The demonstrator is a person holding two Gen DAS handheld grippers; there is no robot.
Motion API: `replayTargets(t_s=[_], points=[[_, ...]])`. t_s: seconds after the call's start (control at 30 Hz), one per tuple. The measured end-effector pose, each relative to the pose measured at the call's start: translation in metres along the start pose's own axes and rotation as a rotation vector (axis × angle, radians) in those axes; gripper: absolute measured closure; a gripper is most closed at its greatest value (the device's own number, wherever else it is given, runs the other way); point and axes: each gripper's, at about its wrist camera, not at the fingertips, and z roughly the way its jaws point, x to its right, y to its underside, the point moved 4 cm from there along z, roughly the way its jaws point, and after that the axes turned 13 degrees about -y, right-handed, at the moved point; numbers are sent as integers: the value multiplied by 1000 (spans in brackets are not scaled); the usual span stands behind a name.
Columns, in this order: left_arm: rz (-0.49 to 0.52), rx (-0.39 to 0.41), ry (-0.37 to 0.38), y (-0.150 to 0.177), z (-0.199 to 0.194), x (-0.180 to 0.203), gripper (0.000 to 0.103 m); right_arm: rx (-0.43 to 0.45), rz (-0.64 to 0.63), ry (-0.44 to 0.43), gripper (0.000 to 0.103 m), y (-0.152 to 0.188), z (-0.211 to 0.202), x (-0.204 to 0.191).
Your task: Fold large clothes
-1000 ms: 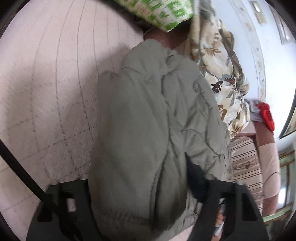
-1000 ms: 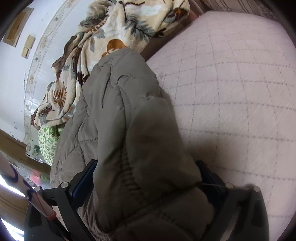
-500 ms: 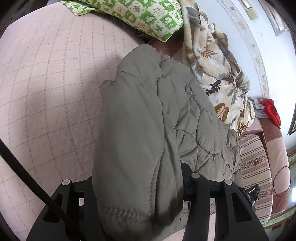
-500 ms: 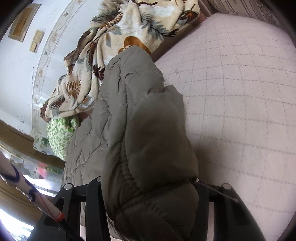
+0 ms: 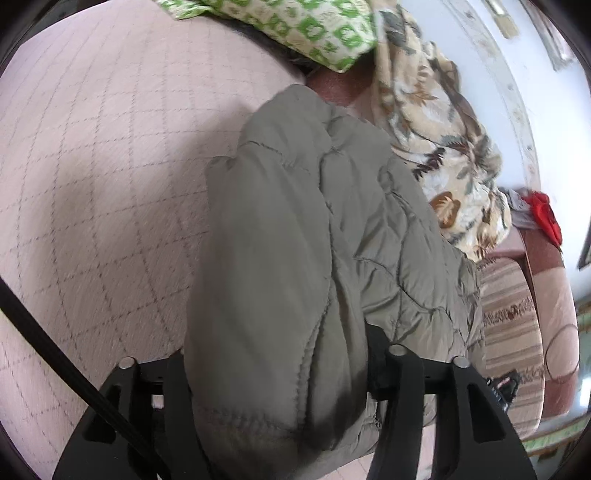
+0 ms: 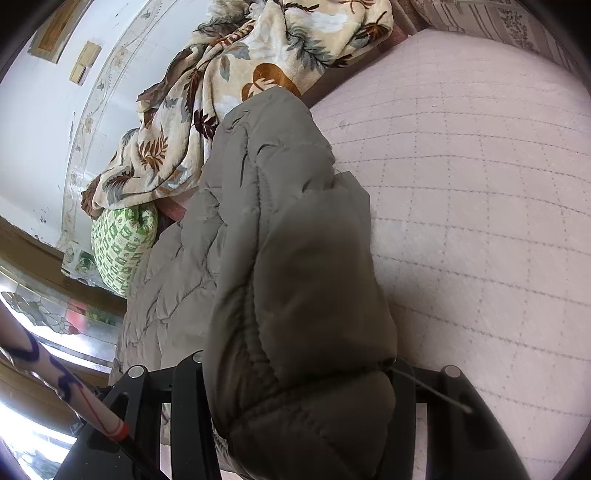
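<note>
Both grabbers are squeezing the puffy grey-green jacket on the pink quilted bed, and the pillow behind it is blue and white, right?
Nearly. The checked pillow is green and white, not blue, as the left wrist view shows. Both the left gripper and the right gripper do clamp the puffy grey-green quilted jacket on the pink quilted bed.

The right hand-held gripper (image 6: 295, 391) is closed on a thick fold of a grey-green quilted jacket (image 6: 288, 258), both black fingers (image 6: 188, 398) pressing into the padding. The jacket stretches away over a pink quilted bed (image 6: 480, 221). At the bed's far edge lies a cream blanket with a leaf print (image 6: 229, 96), and beside it a green-and-white patterned pillow (image 6: 122, 240) against the wall.
</note>
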Motion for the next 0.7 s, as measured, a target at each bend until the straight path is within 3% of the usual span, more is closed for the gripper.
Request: replayTargets(t_s=[0.07,0.2,0.3,0.37,0.53,0.6,0.7], points=[[-36,10,-12,1,-3,-4,41,2,1,7,51,2,-1,2],[-49,39,1,3,-21,-7,40,47,-12,113,28,3,-9,5],[-41,77,-16,9,-40,-11,38,109,22,146,22,2,-28,9],[-34,122,-60,13,-54,-16,38,173,50,153,20,2,-46,10],[13,312,-263,14,-89,-14,38,332,22,214,19,1,-86,-1],[66,361,-278,14,-94,0,38,351,-58,240,19,1,-88,-17],[161,365,-279,17,-83,25,36,344,-216,268,22,6,-69,-55]])
